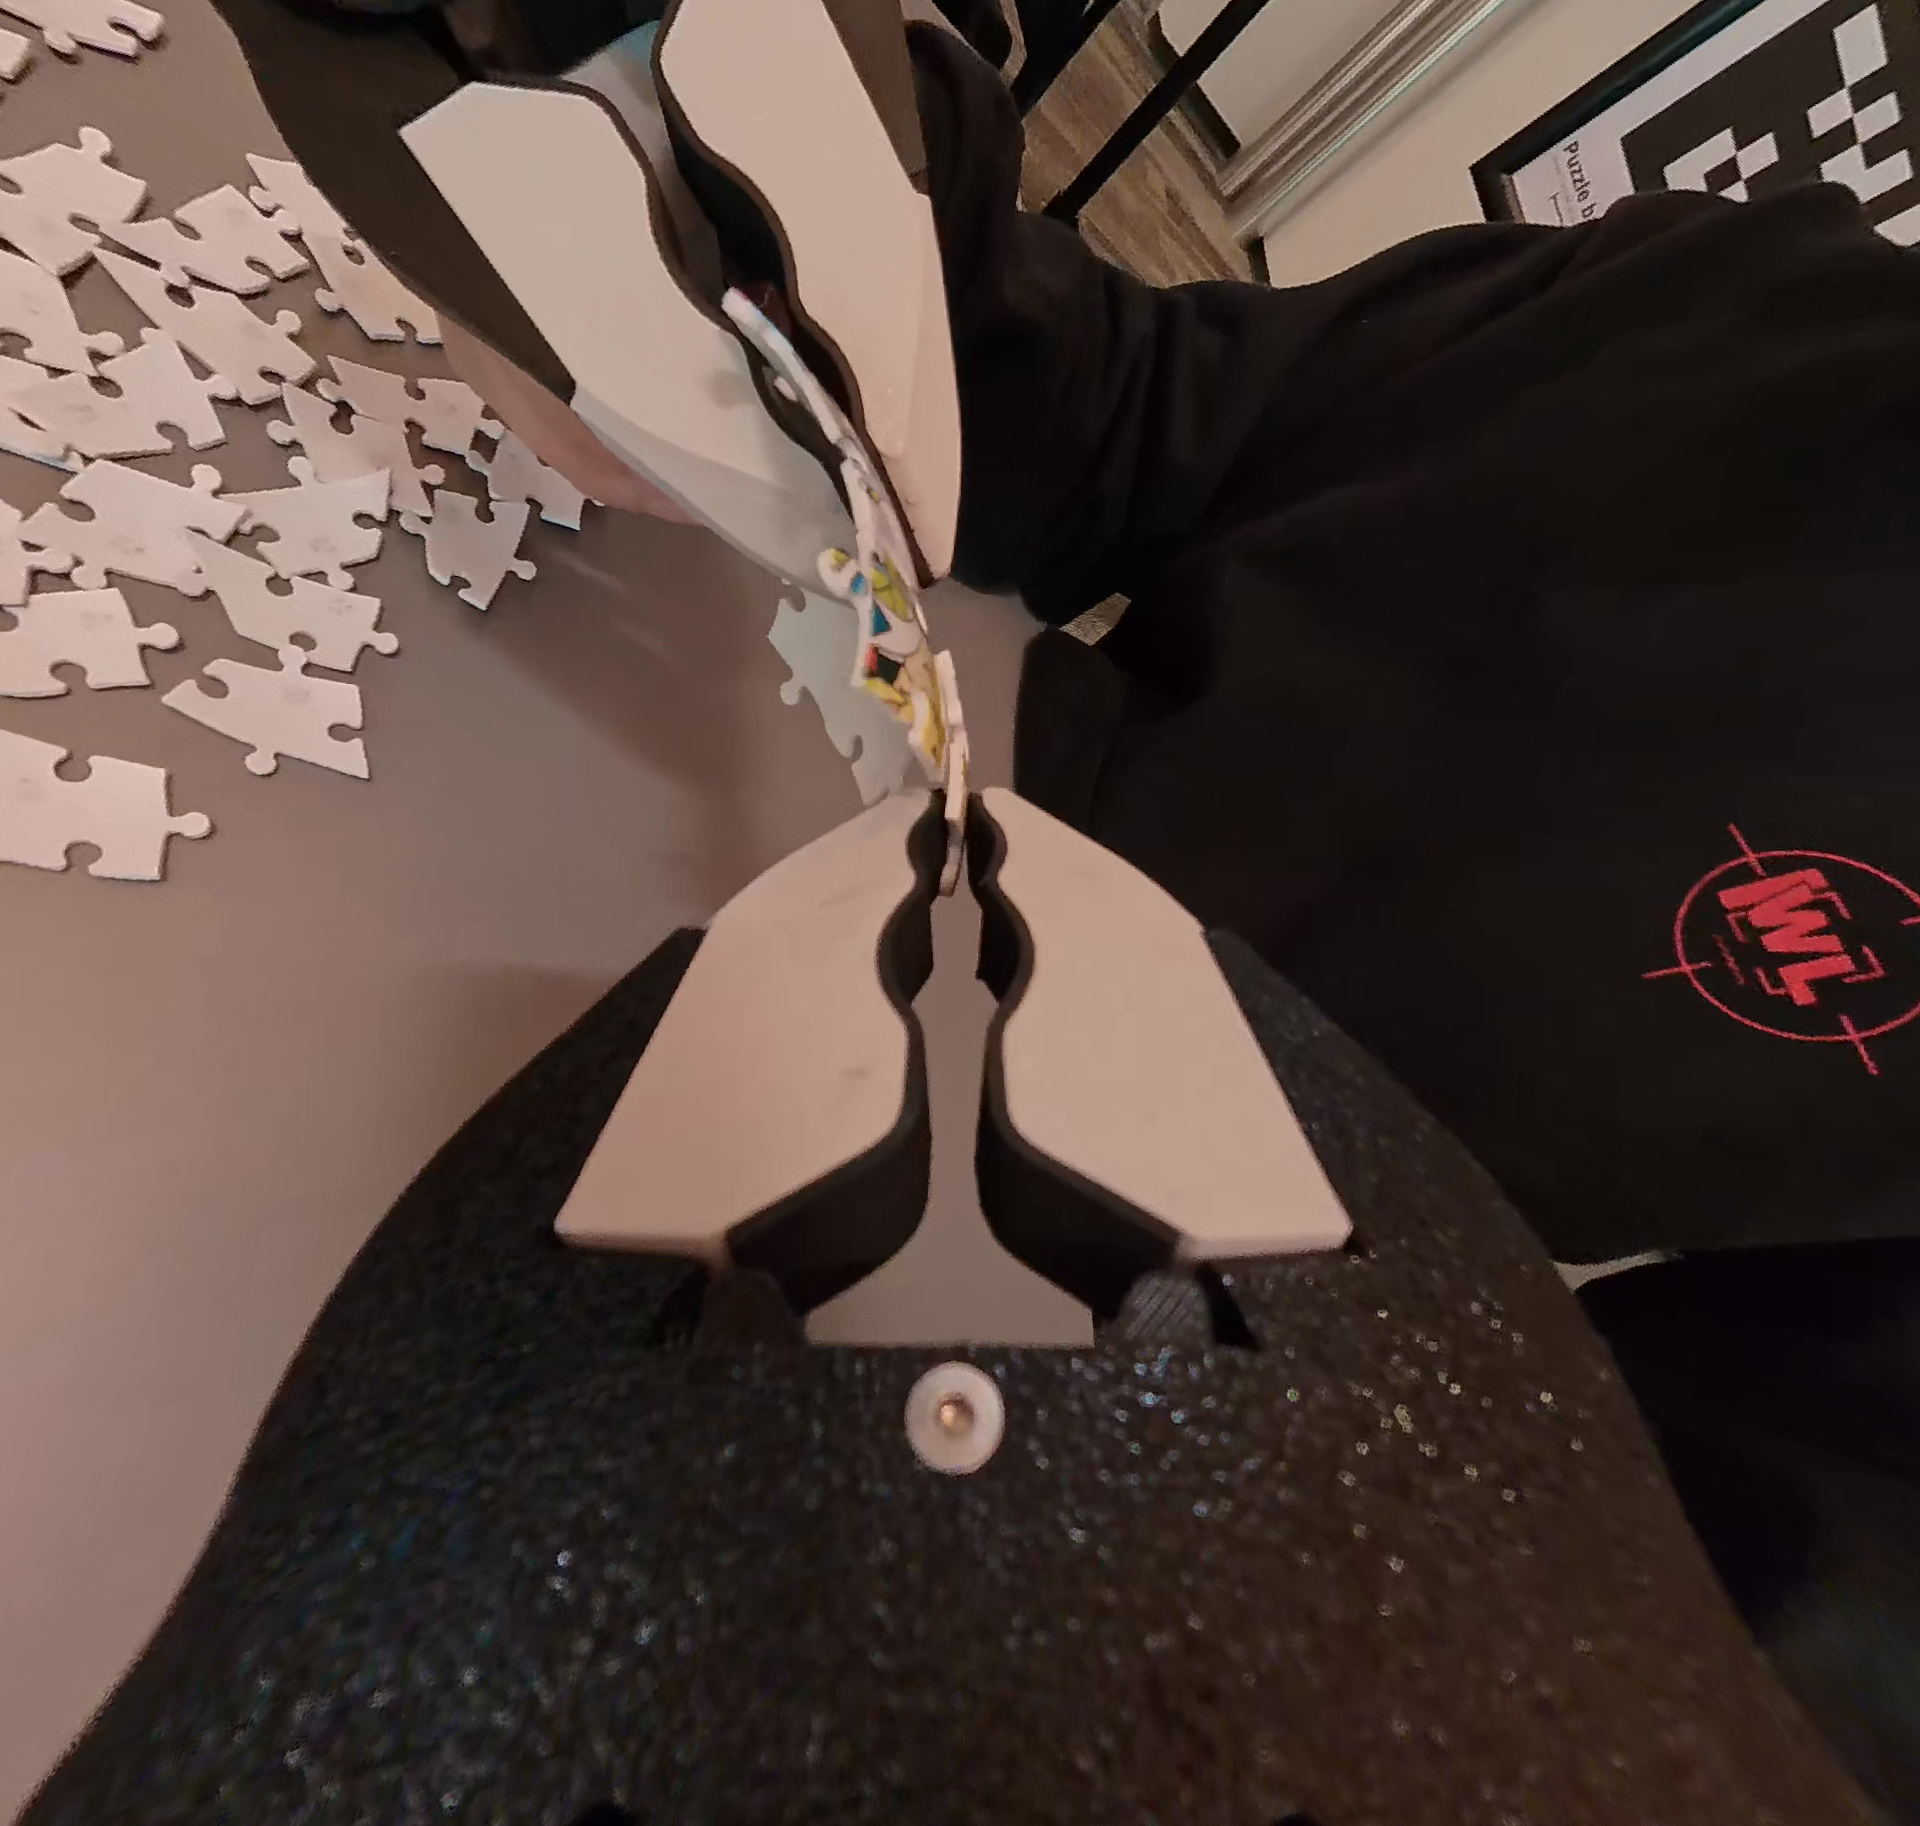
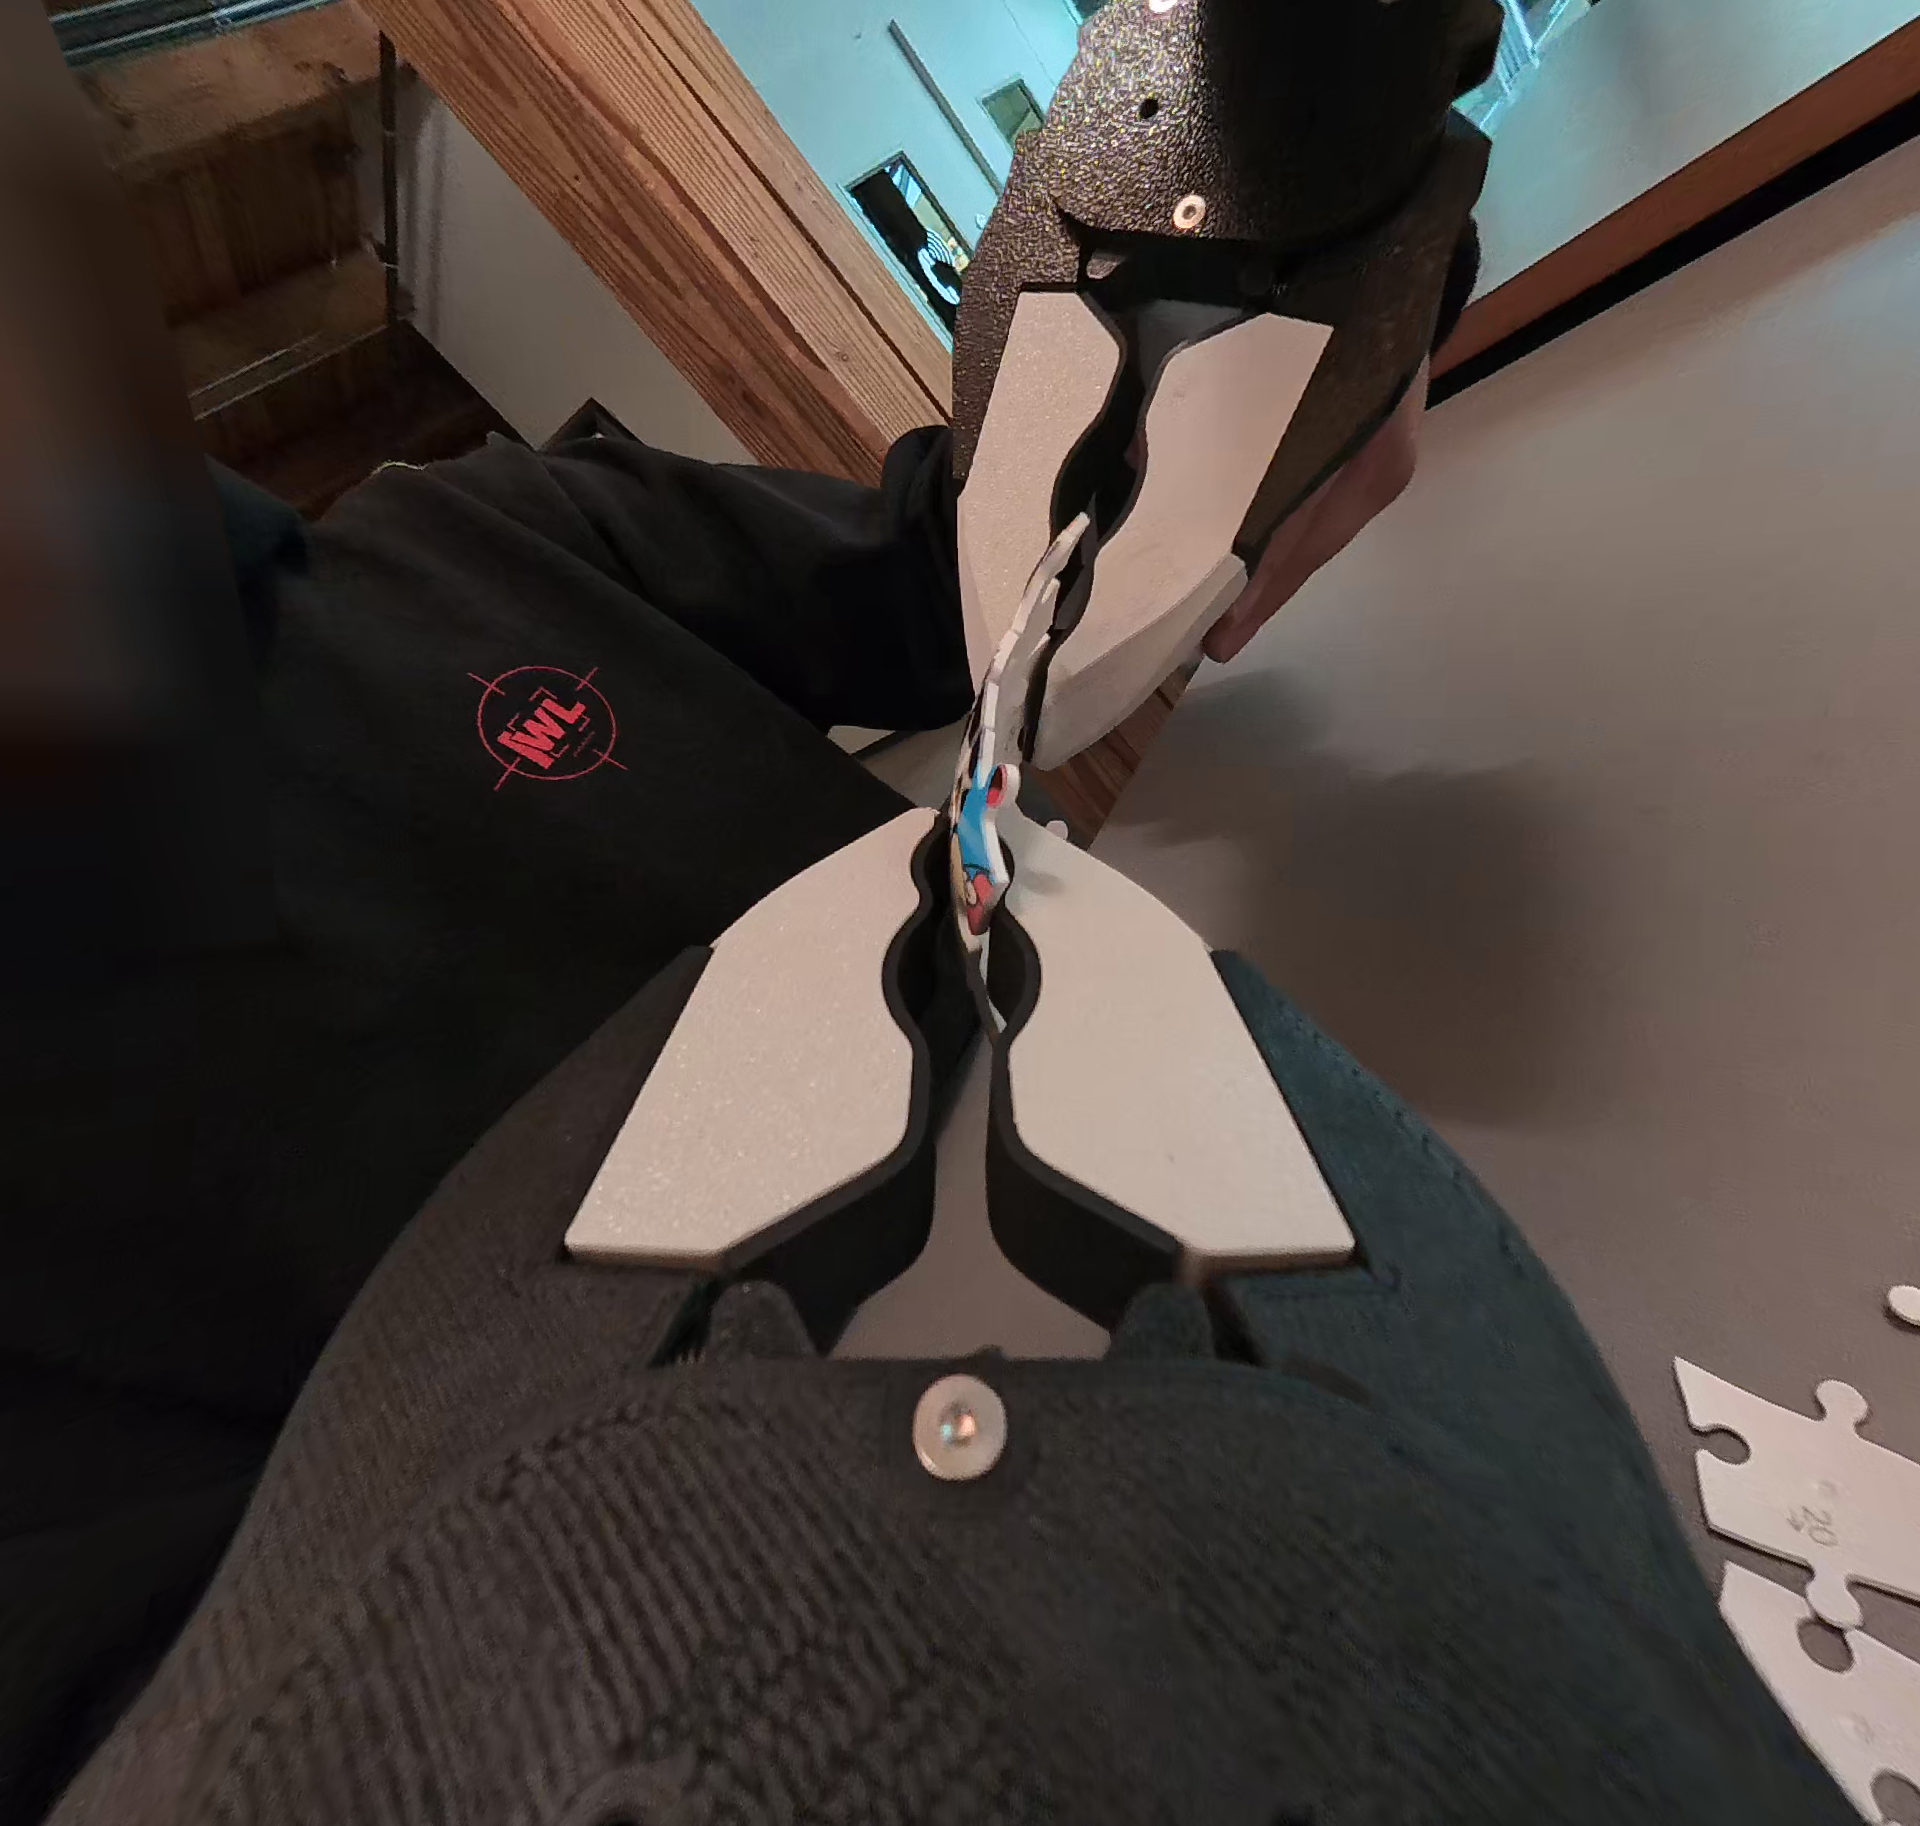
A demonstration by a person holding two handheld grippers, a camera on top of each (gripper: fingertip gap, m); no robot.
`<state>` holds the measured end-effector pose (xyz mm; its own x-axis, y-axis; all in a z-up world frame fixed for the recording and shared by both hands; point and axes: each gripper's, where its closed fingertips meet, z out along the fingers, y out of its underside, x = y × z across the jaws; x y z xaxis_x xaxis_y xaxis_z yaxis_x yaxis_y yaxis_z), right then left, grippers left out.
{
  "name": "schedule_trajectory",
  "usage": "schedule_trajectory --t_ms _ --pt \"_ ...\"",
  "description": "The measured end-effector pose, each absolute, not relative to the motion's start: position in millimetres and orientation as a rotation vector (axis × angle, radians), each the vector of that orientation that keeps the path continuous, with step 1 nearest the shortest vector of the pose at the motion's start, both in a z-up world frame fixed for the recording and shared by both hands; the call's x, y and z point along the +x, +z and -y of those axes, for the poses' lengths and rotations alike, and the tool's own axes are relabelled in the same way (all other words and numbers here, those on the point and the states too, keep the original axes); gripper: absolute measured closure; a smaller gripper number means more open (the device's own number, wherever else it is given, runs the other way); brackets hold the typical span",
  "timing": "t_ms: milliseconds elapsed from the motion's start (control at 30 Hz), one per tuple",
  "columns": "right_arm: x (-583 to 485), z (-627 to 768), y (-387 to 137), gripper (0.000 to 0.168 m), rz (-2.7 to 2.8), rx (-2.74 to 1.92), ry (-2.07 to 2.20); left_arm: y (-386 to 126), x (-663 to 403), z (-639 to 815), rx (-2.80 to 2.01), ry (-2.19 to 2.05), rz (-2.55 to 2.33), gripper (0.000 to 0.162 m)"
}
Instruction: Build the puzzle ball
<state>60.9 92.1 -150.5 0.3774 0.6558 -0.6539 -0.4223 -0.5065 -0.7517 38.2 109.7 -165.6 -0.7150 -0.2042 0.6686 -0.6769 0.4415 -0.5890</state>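
Joining two printed puzzle pieces held mid-air: left claw (image 1: 954, 820) grips one piece (image 1: 940, 727), right claw (image 2: 971, 841) grips its mate (image 2: 982, 841); best aligned tab-to-notch over the desk (image 1: 468, 945), then pressed gently.

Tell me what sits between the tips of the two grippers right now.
Only the joined puzzle pieces span it, held by the left gripper and right gripper; both wrist views show this.

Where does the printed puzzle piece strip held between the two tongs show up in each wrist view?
Left wrist view: the printed puzzle piece strip runs just above centre, from the left tongs up into the right tongs.
Right wrist view: the strip sits at centre, rising from the right tongs into the left tongs.
Shared landmark: the red emblem on the person's black top.
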Motion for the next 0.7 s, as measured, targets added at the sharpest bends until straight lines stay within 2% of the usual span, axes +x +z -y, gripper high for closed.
schedule_trajectory --t_ms 700 --pt "59.2 -93.4 -151.1 0.164 0.216 -1.636 1.335 -166.4 42.1 -110.9 0.767 1.231 2.184 0.157"
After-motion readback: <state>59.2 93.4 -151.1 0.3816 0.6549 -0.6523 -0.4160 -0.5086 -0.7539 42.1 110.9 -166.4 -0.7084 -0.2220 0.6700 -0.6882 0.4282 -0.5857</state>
